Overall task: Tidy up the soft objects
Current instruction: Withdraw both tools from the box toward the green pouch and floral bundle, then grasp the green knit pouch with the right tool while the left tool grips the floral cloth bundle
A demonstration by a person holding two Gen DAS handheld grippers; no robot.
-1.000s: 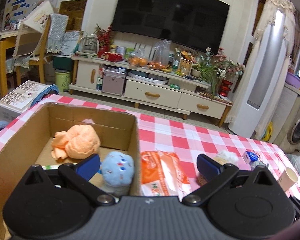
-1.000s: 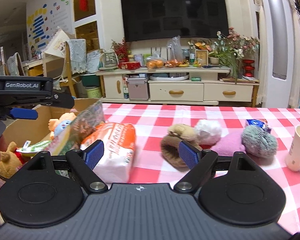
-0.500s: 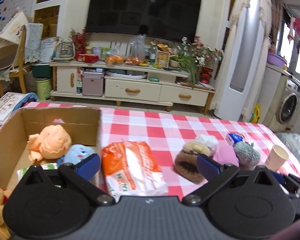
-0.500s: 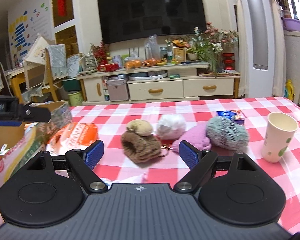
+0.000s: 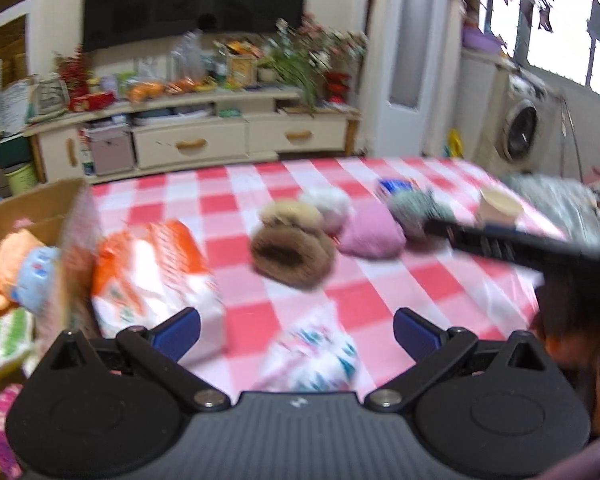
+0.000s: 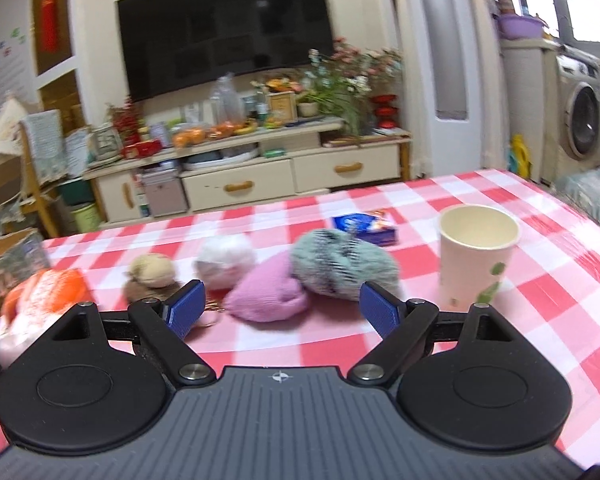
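On the checked tablecloth (image 6: 540,304) lie a pink soft toy (image 6: 266,294), a grey-green fluffy toy (image 6: 340,266), a white fluffy ball (image 6: 226,258) and a brown plush (image 6: 152,278). My right gripper (image 6: 284,306) is open and empty, its jaws just short of the pink and grey toys. My left gripper (image 5: 296,326) is open and empty over the table, with the brown plush (image 5: 292,254) ahead. The cardboard box (image 5: 28,208) at the left holds an orange plush (image 5: 0,264) and a blue one (image 5: 36,280).
An orange-and-white packet (image 5: 152,276) lies beside the box. A small printed packet (image 5: 316,356) lies between the left jaws. A paper cup (image 6: 476,252) and a blue packet (image 6: 366,226) stand at the right. The right gripper's body (image 5: 512,246) crosses the left wrist view.
Both grippers have swung right, away from the box and toward the toys in the middle of the table. The right gripper is closer to the pink and grey toys. Both stay open.
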